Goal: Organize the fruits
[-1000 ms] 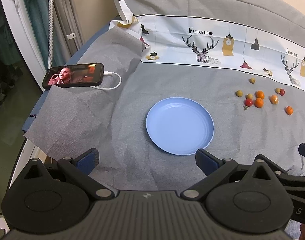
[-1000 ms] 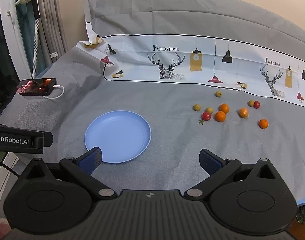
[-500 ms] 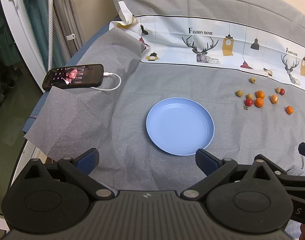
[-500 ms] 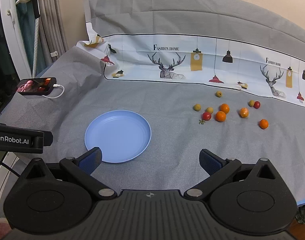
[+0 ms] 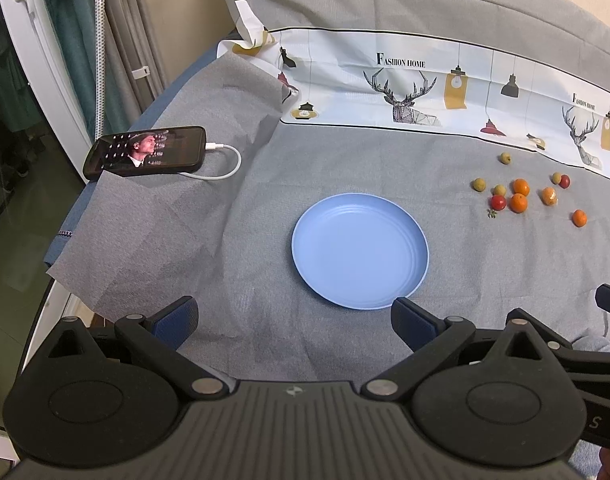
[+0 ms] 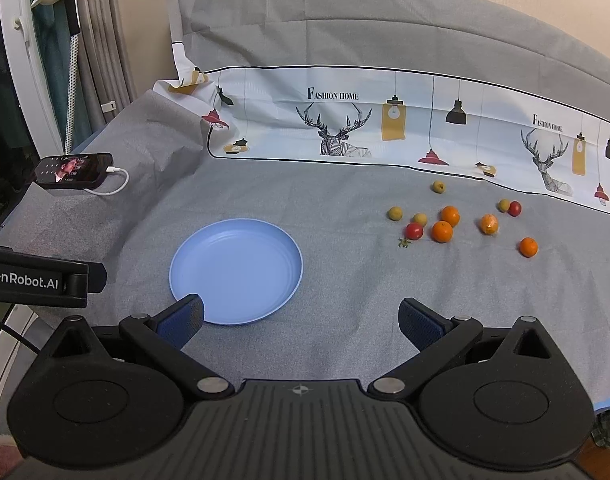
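While both grippers' fingers (image 6: 183, 320) gape empty, the fruits (image 6: 441, 231) lie well beyond, right of the plate (image 6: 265, 240).

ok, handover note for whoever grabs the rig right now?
Left tongs: open, holding nothing, hovering near the plate's front edge.
Right tongs: open, holding nothing, just right of the plate.
Plate: holds no fruit, mid-cloth.
Fruits: about ten small ones, orange, red and yellow-green, scattered on the cloth right of and beyond the plate.
Phone: far left, plugged in.
Done: nothing visible yet.
Left: likely all the fruit goes onto the plate.
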`<state>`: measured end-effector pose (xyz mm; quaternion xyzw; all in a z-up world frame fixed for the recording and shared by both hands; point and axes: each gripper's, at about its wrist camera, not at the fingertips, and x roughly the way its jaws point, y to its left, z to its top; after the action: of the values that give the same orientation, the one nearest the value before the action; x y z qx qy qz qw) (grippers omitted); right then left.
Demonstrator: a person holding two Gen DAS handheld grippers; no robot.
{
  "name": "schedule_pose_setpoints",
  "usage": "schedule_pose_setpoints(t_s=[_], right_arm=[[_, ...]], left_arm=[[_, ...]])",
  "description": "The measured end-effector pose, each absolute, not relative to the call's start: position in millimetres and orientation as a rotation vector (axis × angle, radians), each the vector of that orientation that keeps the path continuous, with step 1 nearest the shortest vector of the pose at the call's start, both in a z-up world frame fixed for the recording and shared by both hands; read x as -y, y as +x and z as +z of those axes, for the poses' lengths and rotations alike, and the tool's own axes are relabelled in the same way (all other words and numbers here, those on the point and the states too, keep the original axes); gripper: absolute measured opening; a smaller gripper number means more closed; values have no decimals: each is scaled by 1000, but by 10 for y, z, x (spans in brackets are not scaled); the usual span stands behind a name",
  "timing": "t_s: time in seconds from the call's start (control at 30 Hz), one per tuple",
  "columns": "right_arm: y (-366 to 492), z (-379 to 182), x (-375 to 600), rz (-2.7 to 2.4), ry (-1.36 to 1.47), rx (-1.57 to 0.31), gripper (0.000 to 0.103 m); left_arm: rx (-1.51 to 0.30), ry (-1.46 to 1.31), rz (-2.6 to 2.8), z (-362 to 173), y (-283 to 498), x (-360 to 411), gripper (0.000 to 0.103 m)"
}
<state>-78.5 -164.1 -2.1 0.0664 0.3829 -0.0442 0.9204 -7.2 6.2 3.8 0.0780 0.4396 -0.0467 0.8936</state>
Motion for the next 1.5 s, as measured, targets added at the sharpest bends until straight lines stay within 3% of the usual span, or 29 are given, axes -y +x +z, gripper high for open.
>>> schedule_pose_setpoints(t_s=[0.97,1.5], right_arm=[[-645,-332,2025,-111,284,-841,103],[-376,-1077,3498,-493,399,-789,103]], left_arm=[[-977,266,-78,-122,169,337,103],[-986,317,-300,-520,967,1785,103]])
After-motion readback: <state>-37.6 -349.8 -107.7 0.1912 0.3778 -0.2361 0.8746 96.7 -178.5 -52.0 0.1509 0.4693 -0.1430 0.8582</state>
